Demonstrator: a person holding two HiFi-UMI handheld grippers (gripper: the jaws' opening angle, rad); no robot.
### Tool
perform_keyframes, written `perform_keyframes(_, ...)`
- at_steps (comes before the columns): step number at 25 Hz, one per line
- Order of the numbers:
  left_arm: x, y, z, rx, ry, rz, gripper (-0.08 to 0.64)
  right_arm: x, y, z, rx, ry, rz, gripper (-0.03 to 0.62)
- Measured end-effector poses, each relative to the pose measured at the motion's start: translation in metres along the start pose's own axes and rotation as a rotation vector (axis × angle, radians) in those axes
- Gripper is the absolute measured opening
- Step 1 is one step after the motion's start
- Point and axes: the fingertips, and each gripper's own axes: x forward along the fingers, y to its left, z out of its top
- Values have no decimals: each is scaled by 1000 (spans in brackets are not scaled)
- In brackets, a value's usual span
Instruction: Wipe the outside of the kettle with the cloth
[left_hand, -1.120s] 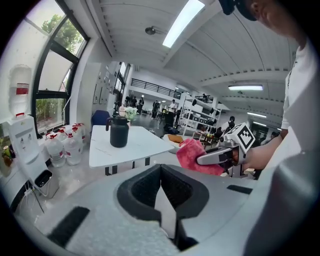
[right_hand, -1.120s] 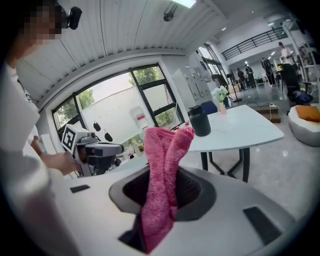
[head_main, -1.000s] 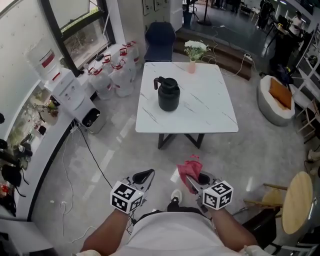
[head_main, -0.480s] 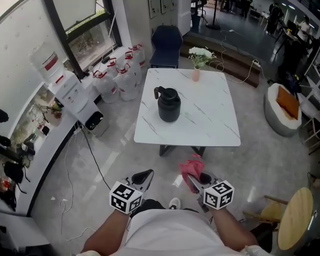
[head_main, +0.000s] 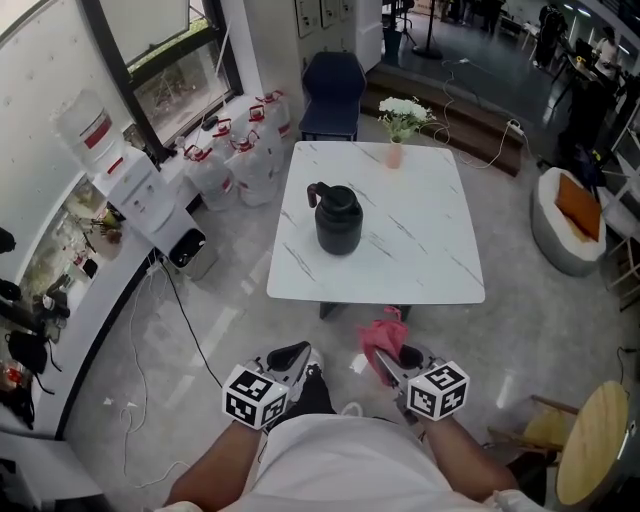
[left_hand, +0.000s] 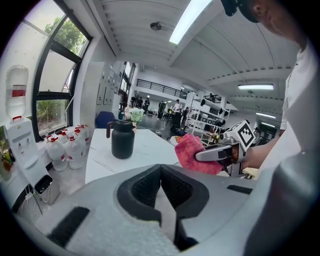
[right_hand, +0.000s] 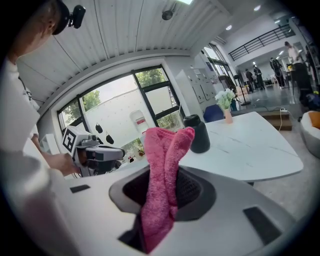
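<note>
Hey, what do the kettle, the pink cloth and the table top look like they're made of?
The kettle: matte black, likely coated metal or plastic; its dull, even surface doesn't show which.
The cloth: pink terry or microfibre, with a fuzzy pile and soft folds.
The table top: smooth white with thin grey veins, so marble or a marble-look slab.

- Bright, even daylight comes from the window (head_main: 150, 25) at the head view's upper left; floor shadows are soft and faint.
- A ceiling light strip (left_hand: 192, 20) glares white in the left gripper view.
- Both gripper views bulge strongly, with black corners.
</note>
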Motion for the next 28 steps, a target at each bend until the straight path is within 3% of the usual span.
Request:
perform_keyframes(15, 69, 95, 77, 43, -23, -71, 2, 75, -45, 76, -16, -26, -68, 114)
perform_keyframes(28, 117, 187, 125, 99, -38, -176, 2, 146, -77, 142, -30, -78, -191, 114)
